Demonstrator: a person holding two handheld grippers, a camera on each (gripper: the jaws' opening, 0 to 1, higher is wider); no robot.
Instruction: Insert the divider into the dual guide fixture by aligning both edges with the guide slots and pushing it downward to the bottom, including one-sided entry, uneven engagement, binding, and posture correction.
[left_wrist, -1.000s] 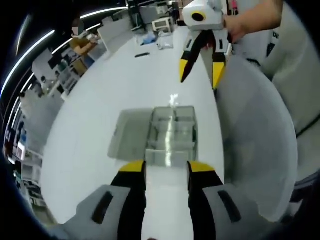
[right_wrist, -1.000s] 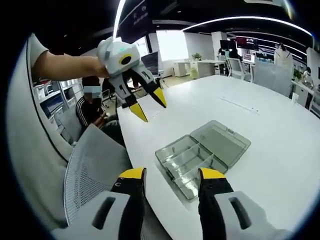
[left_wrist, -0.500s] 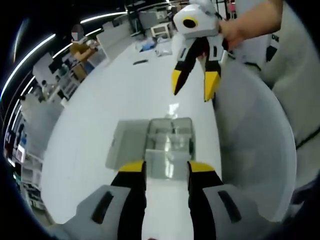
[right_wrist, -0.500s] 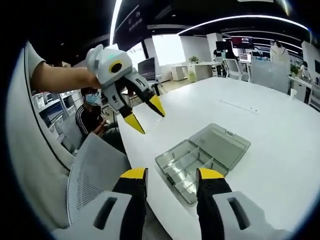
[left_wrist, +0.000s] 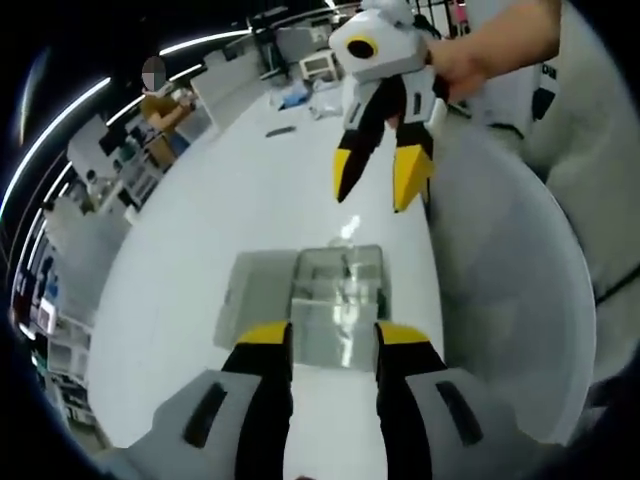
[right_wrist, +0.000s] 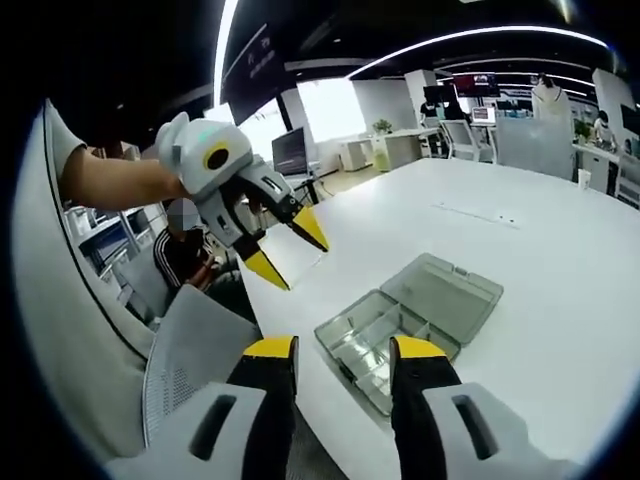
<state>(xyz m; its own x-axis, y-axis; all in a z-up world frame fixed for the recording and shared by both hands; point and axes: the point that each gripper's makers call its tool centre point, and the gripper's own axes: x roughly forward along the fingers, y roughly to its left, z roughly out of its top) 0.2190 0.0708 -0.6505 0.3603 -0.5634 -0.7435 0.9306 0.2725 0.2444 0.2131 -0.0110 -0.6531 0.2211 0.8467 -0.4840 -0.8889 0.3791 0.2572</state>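
A broad white table (right_wrist: 560, 260) is carrying everything, and a mesh-backed chair (right_wrist: 190, 360) is standing at its near edge.

On the table, close to that edge, a clear plastic compartment box (right_wrist: 385, 340) is lying open, its lid (right_wrist: 450, 290) folded flat beside the tray. This is serving as the guide fixture. In the right gripper view its long axis is running from lower left to upper right, tray end nearer the camera, lid end pointing away toward the middle of the table. In the left gripper view the same box (left_wrist: 335, 300) is sitting straight ahead just beyond the yellow tips, with the lid (left_wrist: 255, 290) off to the view's left.

Some dividers appear to be standing in the tray already, but a loose divider cannot be made out, so where the piece to be inserted is lying cannot be told.

The left gripper (left_wrist: 330, 345) is hovering directly over the near end of the tray, jaws apart and gripping nothing; it looks the nearer of the two. In the right gripper view it (right_wrist: 285, 255) is hanging above the table edge, tips pointing down.

The right gripper (right_wrist: 335, 355) is also spread and empty, pointing at the tray from above; in the left gripper view it (left_wrist: 375, 185) is hanging beyond the box, held by a hand (left_wrist: 470, 50).

Judging from this, the task is barely begun: a divider has yet to be grasped.
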